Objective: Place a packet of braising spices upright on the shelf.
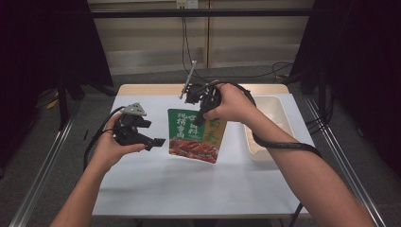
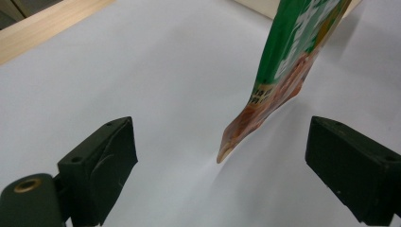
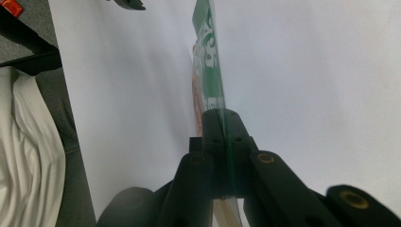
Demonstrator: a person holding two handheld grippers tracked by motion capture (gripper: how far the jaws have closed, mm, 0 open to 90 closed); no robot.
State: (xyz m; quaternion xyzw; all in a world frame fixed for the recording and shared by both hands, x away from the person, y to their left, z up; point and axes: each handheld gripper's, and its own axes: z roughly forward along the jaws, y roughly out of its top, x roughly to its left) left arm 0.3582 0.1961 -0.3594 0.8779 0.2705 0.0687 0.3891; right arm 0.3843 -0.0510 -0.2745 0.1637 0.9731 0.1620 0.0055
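Green pouch clamped in right hand-held gripper; left hand-held gripper apart, w/ tub beside.

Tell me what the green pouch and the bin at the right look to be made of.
Pouch: thin printed plastic film, probably laminated, slightly glossy; it hangs flat from the right gripper and its lower corner curls. Bin: likely moulded plastic, matte off-white, with smooth, rounded walls.

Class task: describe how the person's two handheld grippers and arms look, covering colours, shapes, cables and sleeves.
Both grippers are black, each with two blocky, square-ended jaws. The left gripper carries a grey three-cornered plate on top and trails a black cable. The right gripper trails a thicker black cable. Brass-coloured fittings show near the jaw bases. Both forearms are bare, no sleeves visible.
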